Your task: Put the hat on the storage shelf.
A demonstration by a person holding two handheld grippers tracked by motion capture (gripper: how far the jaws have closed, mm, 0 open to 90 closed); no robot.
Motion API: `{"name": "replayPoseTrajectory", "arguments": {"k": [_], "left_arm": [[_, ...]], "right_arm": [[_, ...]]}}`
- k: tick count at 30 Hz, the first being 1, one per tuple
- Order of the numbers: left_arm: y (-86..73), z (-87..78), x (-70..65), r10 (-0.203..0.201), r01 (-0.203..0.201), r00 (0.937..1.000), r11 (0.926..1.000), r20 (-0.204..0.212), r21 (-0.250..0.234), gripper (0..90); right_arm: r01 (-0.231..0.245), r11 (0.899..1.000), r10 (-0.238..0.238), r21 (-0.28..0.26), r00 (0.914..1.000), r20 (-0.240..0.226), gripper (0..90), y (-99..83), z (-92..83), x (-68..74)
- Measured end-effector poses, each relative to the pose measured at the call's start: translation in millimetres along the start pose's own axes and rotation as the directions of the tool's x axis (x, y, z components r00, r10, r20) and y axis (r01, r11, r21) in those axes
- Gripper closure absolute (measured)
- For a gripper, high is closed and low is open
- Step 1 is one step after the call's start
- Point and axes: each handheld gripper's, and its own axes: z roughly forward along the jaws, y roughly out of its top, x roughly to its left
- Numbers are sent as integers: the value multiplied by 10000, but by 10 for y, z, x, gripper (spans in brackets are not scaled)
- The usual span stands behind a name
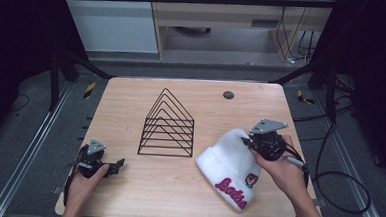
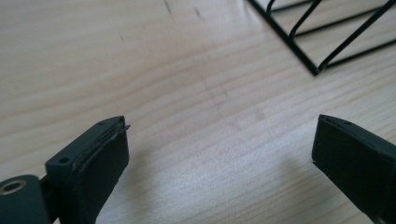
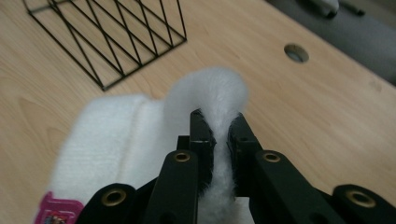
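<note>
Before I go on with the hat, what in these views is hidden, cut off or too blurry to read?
- Right claw tips, right gripper view: buried in the white hat's fuzzy fold; grip depth unclear.
- Pink lettering on the cuff, high view: too small to read.
- Pink patch, right gripper view: cut off by the bottom edge.
- Wire rack, left gripper view: cut off by the top and right edges.
- Left claw right pad: cut off by the frame edge.

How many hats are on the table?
1. The white knit hat lies on the table at its right side, right of the black wire rack. The right gripper pinches its top. None seems hidden.
</note>
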Motion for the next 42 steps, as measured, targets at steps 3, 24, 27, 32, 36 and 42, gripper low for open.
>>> {"name": "replayPoseTrajectory", "arguments": {"k": [3,24,27,32,36,42], "left_arm": [[101,-149,-6,17,-22,10000,9984,-76,-558,38],[1026,-964,-302,1116,-849,9896,9628,913,-2566,45],[1183,-1004,-367,1359,-938,9813,9561,1364,-2775,45],[1450,-1048,-521,1882,-1320,9669,9470,1725,-2928,43],[1620,-1046,-651,2290,-1591,9516,9376,2049,-3091,41],[1763,-1006,-781,2734,-1984,9329,9334,2345,-2989,45]], "right_arm": [[295,9977,-302,-608,9995,-94,837,104,-171,111],[1375,9562,-1490,-2585,9885,-255,839,777,-695,143],[1515,9459,-1631,-2869,9865,-169,839,917,-756,135],[1699,9352,-1790,-3106,9839,-7,839,1130,-812,102],[1691,9267,-1790,-3357,9838,13,839,1280,-832,67],[1727,9147,-1830,-3655,9831,66,839,1484,-844,38]]}}
